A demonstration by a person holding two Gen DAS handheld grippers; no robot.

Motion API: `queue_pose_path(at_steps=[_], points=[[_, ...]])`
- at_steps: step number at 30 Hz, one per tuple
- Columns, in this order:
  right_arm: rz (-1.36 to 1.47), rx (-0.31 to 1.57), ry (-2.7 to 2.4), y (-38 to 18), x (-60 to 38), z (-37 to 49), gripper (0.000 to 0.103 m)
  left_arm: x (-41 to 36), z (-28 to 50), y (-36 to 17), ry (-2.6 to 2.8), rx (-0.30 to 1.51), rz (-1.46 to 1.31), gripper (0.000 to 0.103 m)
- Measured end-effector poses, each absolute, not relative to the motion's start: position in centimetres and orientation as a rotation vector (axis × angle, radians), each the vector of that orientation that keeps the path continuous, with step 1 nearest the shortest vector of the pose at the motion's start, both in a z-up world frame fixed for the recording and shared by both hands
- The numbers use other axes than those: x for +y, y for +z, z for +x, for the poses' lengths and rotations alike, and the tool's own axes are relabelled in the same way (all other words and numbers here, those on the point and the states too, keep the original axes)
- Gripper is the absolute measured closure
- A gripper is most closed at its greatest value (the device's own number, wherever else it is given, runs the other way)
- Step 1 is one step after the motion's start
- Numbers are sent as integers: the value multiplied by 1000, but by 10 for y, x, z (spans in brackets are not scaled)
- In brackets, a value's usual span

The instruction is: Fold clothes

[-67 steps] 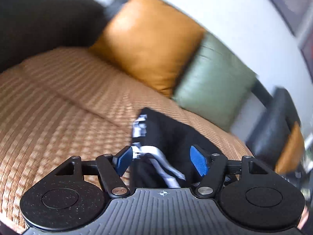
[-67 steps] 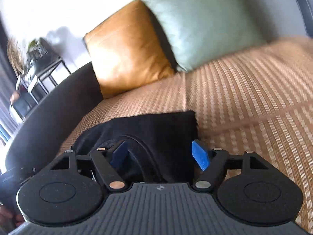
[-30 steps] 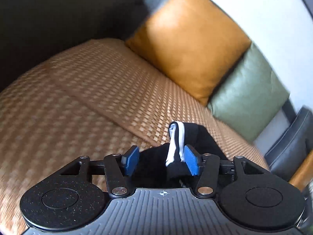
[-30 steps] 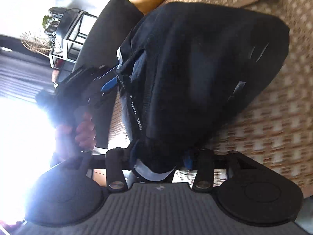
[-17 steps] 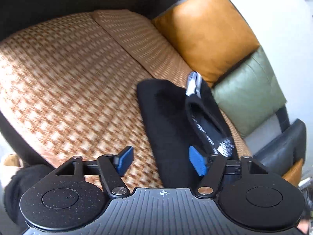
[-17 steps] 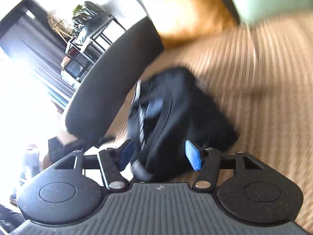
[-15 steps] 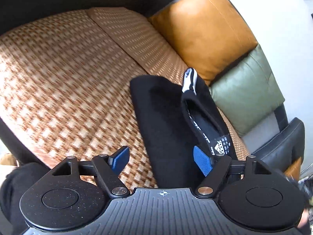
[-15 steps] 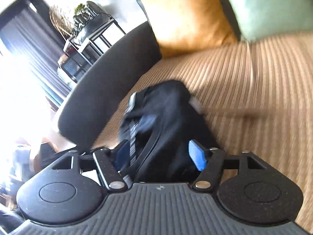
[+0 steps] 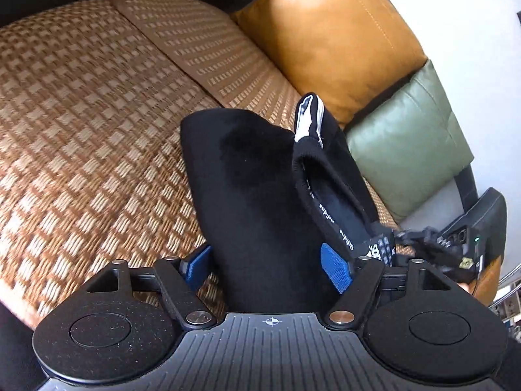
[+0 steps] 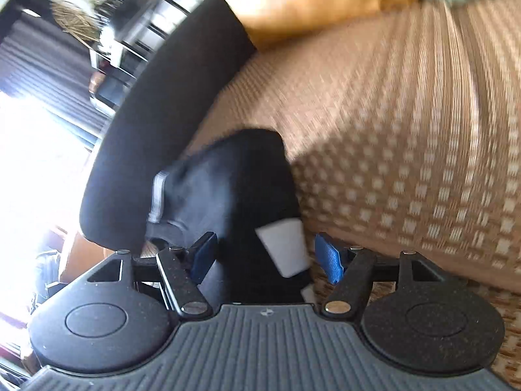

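Observation:
A black garment [image 9: 260, 195] with a white-striped waistband [image 9: 307, 117] and white lettering lies folded on the woven sofa seat [image 9: 81, 114]. Its near end runs between the blue pads [image 9: 335, 272] of my left gripper [image 9: 267, 267]. Those jaws are closing, and I see no pad pressing the cloth. In the right wrist view the same black garment [image 10: 228, 189] lies by the dark armrest, a white label [image 10: 283, 247] showing near its end. My right gripper [image 10: 265, 257] straddles that end. Its jaws are closing, and a gap remains beside the right pad [image 10: 329, 257].
An orange cushion [image 9: 332, 36] and a green cushion [image 9: 403, 137] lean on the sofa back behind the garment. A dark armrest [image 10: 169, 104] curves along the seat's side. A black hand-held device [image 9: 482, 228] with a green light shows blurred at the right edge.
A second ago both grippers held the garment bunched and lifted. It has since dropped onto the seat. The left gripper has sunk toward it; the right has swung sideways, and the white label now shows between its jaws.

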State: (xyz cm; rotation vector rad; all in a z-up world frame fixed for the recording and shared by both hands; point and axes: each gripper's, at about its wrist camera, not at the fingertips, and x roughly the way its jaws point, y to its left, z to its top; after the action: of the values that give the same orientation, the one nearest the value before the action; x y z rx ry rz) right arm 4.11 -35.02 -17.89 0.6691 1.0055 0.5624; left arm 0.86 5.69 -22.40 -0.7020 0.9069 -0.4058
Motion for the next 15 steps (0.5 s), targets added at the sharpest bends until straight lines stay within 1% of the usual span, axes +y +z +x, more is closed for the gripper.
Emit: queue_pose_path(at_steps=[1,2,3,5,6,9,15], points=[[684,1015,562,-182,-349,41,48,54,14,-225,-405,913,-700,29],[699,1024,561,-185,-347,41,50,52,18,-225,-406,917,-690,30],[714,1033,560,-187,-346,41,55,51,21,-224,-407,921,-679,32],[733,1027,543,-185,-346,33,59,49,35,-223,-412,928,-662,33],[740,1019,528,-182,-346,25,60,48,44,-223,-411,937,-661,30],[765,1001,469,-176,-347,-10,60,32,81,-218,-450,956,-588,32],[873,990,379,-178,-325,-82,59,-19,157,-210,-563,1017,-409,31]])
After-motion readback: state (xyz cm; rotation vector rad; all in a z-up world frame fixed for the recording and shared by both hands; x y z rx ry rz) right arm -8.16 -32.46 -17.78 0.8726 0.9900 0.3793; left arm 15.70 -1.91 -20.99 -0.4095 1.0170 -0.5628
